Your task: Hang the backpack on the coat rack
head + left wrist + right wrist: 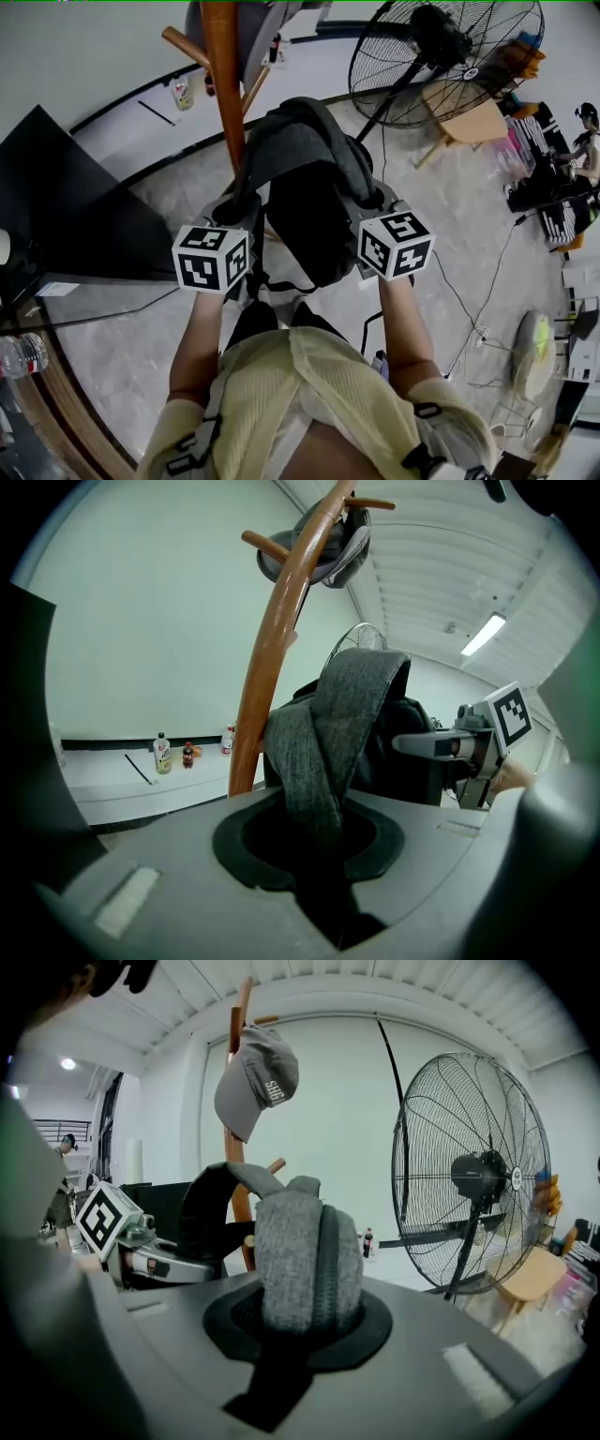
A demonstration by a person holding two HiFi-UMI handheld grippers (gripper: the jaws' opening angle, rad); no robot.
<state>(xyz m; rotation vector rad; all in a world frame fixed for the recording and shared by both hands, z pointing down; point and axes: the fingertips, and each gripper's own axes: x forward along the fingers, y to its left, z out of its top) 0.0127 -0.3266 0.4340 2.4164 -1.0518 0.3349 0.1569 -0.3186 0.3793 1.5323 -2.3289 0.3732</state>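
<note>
The left gripper (234,204) is clamped on 1 grey shoulder strap (323,733) and the right gripper (371,204) on the other padded strap (305,1260). The backpack (305,202) hangs between them, with the wooden coat rack (223,84) just beside it at 11 o'clock. The carry to the rack seems in hand; next, a strap must be lifted over a peg (180,42).

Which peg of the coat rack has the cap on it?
The top peg: the grey cap hangs from it. The lower peg is bare.
</note>
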